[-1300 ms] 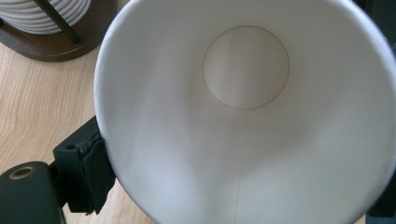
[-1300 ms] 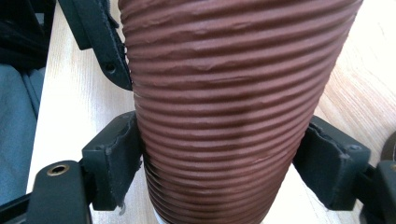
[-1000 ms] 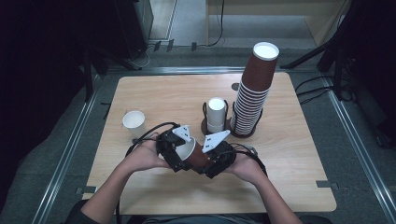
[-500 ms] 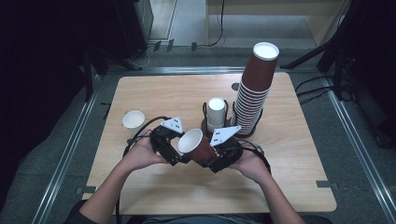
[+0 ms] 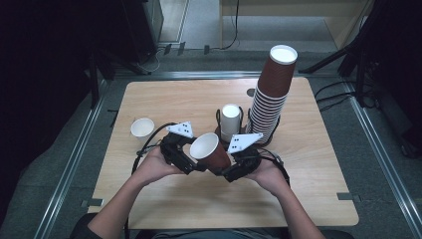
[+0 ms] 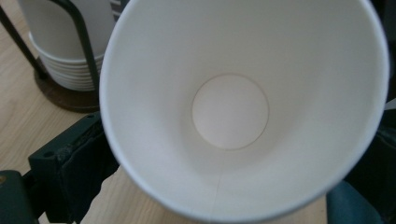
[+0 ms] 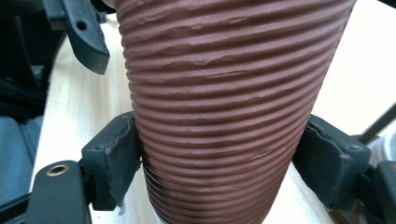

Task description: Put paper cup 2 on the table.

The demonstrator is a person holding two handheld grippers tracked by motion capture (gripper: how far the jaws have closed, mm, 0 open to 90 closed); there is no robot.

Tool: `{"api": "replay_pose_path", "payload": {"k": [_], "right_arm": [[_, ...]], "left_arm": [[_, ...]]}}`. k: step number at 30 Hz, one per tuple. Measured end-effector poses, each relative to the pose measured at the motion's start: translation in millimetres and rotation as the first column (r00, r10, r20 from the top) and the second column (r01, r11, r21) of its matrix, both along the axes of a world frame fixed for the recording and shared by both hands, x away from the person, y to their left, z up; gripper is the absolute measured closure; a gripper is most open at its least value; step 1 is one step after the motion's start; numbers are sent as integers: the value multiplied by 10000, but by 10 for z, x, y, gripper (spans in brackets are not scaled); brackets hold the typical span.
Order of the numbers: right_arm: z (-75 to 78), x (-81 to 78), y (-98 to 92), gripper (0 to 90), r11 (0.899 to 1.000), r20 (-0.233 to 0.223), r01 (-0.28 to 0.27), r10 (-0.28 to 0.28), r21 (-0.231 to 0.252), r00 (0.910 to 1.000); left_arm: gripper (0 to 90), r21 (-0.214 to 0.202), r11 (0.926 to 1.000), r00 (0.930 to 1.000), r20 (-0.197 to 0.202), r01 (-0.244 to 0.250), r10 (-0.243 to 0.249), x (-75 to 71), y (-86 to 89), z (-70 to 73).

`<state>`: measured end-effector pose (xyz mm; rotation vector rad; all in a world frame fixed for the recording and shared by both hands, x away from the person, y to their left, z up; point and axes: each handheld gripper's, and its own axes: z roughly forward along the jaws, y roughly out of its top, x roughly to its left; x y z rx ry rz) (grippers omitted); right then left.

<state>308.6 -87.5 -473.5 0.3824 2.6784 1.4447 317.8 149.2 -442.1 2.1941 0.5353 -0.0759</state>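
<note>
A brown ribbed paper cup (image 5: 211, 152) with a white inside is held tilted above the table's near middle, its mouth turned up and to the left. My right gripper (image 5: 226, 169) is shut on the cup's lower body (image 7: 219, 107), one pad (image 7: 114, 158) pressed on each side. My left gripper (image 5: 191, 162) faces the cup's mouth (image 6: 233, 107), with its jaws standing open on either side of the rim and a small gap showing beside one finger (image 7: 88, 42).
A tall leaning stack of brown cups (image 5: 271, 94) stands at the back right. A stack of white cups in a wire holder (image 5: 230, 119) is just behind the grippers. A small white cup (image 5: 142, 127) sits on the wooden table (image 5: 308, 199) at the left.
The brown cup has been lifted and tipped so its white mouth now shows. Both grippers have moved slightly away from me and a little apart.
</note>
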Motion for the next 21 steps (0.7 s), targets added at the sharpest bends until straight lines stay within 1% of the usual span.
{"api": "replay_pose_path", "payload": {"k": [1, 4, 6, 7, 9, 14, 15, 19, 21], "right_arm": [[-2, -5, 10, 207, 10000, 25, -25, 25, 10, 10000], [-14, -13, 43, 207, 9999, 13, -135, 135, 45, 9999], [-17, -14, 52, 207, 9999, -40, -129, 129, 12, 9999], [-31, -8, 68, 207, 9999, -126, -145, 146, 86, 9998], [-39, -9, 81, 207, 9998, -142, -152, 154, 133, 9998], [-49, -16, 99, 206, 9998, -236, -163, 165, 96, 9996], [-53, -13, 97, 207, 9998, -211, -150, 153, 144, 9997], [-58, -18, 101, 206, 9999, -175, -149, 149, 41, 9997], [-58, -25, 105, 204, 9999, -247, -149, 148, -5, 9996]], "left_arm": [[0, -37, 10000, 10000, 48, -39, 39, -1, -7, 2], [0, -176, 9998, 9999, -79, -126, 125, 4, -19, -2], [0, -198, 9997, 9998, -79, -162, 161, 6, -21, -6], [0, -254, 9994, 9997, -82, -240, 238, 3, -33, -14], [0, -286, 9992, 9996, -14, -274, 273, 0, -43, -15], [54, -368, 9986, 9993, 0, -378, 378, -3, -40, -20], [59, -316, 9988, 9993, 31, -369, 370, -5, -41, -17], [83, -189, 9993, 9990, 301, -319, 324, -33, -63, -5], [99, -179, 9995, 9991, 328, -247, 253, -36, -63, 1]]}}
